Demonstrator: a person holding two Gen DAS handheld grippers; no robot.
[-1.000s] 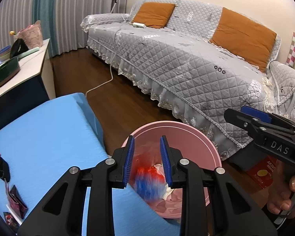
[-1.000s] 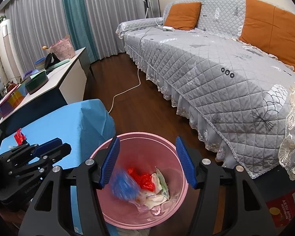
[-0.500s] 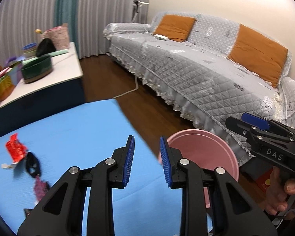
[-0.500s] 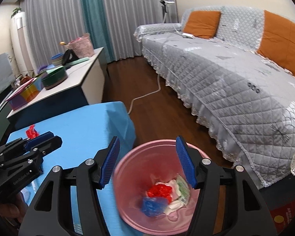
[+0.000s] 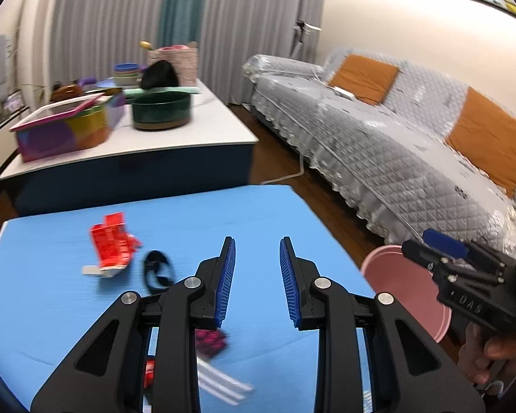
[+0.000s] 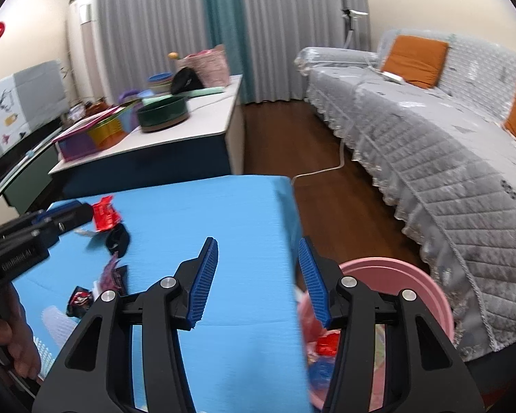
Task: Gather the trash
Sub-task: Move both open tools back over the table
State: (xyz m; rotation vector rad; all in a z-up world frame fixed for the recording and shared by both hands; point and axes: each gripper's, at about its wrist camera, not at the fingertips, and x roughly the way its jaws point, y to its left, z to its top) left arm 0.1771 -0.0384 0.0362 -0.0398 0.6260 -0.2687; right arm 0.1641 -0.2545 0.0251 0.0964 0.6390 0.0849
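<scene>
A blue table [image 5: 268,213] carries scattered trash: a red wrapper [image 5: 111,244], a black ring-shaped piece [image 5: 157,272], a dark pink wrapper [image 5: 210,342] and white strips [image 5: 223,383]. My left gripper [image 5: 257,282] hovers open over the table with nothing between its blue pads. My right gripper [image 6: 258,278] straddles the table's right edge, its jaws closing on nothing. The pink bin [image 6: 412,282] stands on the floor beside the table, with red and blue wrappers [image 6: 326,344] inside. The red wrapper [image 6: 104,214] and black piece [image 6: 117,237] also show in the right wrist view.
A grey quilted sofa [image 5: 395,144] with orange cushions runs along the right. A white low cabinet [image 5: 175,130] holding a green pot [image 5: 161,110] and colourful boxes stands behind the table. A white cable [image 6: 326,168] lies on the wooden floor. A hand [image 6: 3,340] holds the left gripper.
Both grippers have swung left from over the pink bin toward the blue table. The bin has slid to the right edge of the views. The right jaws have narrowed a little.
</scene>
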